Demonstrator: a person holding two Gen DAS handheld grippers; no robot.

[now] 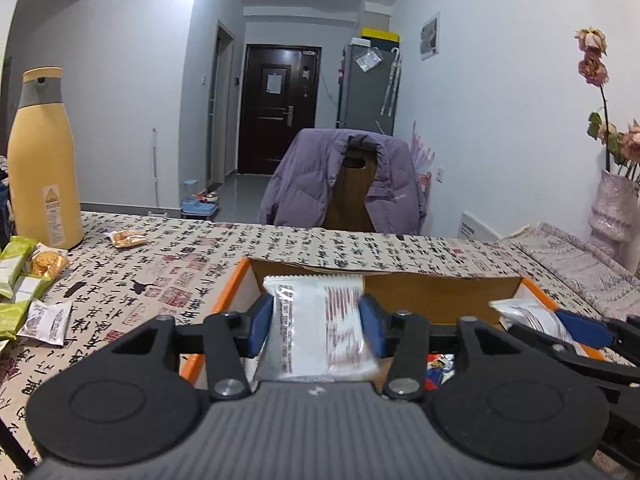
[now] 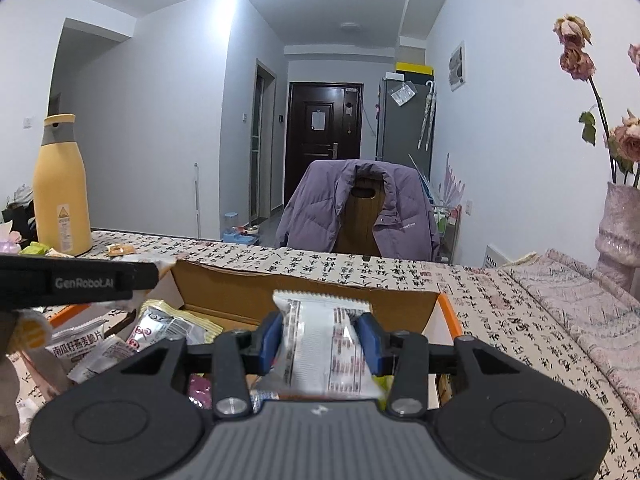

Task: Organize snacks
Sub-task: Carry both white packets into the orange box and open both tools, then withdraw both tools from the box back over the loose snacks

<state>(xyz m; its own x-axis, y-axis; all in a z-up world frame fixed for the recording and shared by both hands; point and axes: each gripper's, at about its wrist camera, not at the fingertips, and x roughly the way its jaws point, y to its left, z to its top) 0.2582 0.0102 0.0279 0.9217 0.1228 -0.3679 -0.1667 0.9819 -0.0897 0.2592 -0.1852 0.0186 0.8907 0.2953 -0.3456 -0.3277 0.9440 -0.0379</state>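
Note:
My left gripper (image 1: pixel 318 326) is shut on a white snack packet (image 1: pixel 320 332) with red print, held over the open cardboard box (image 1: pixel 436 290) with orange edges. My right gripper (image 2: pixel 322 346) is shut on a similar white snack packet (image 2: pixel 324 344), held over the same box (image 2: pixel 304 294). The right gripper and its packet also show in the left wrist view (image 1: pixel 560 328) at the box's right side. The left gripper's body (image 2: pixel 80 278) crosses the right wrist view at the left. Several packets (image 2: pixel 160 330) lie inside the box.
A yellow bottle (image 1: pixel 42 160) stands at the table's far left. Green snack bars (image 1: pixel 16 264), a biscuit pack (image 1: pixel 48 262), a small white packet (image 1: pixel 46 322) and another biscuit pack (image 1: pixel 127 238) lie on the calligraphy tablecloth (image 1: pixel 280 244). A chair with a purple jacket (image 1: pixel 344 184) stands behind. A vase (image 1: pixel 612 212) is at the right.

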